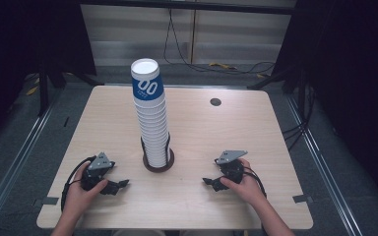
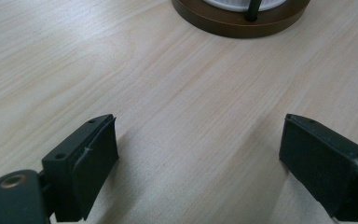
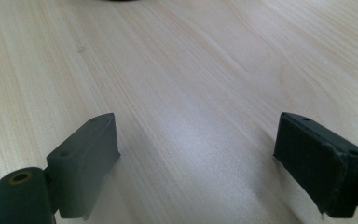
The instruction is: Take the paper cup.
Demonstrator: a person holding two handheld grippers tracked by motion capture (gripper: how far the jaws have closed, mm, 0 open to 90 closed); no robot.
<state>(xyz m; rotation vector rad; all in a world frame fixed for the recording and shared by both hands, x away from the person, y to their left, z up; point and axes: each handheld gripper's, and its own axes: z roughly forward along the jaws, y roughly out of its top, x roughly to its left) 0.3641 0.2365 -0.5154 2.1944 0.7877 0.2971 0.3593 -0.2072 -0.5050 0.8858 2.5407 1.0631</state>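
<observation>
Low on the desk [image 1: 192, 128], the left hand-held gripper [image 1: 120, 186] rests at about 7 o'clock and the right hand-held gripper [image 1: 207, 183] at about 5 o'clock, each with jaws spread apart on nothing, bare wood between them. Beyond, at centre, the tall cup stack [image 1: 151, 115] stands upright in its brown holder [image 1: 158, 165]. A grommet hole [image 1: 215, 102] lies toward 1 o'clock.

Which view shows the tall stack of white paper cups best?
The high view: the whole tall stack of white paper cups stands in its round brown holder, blue-printed cup on top. The left gripper view catches just the holder's base and lowest cup; the right gripper view, a dark sliver.
</observation>
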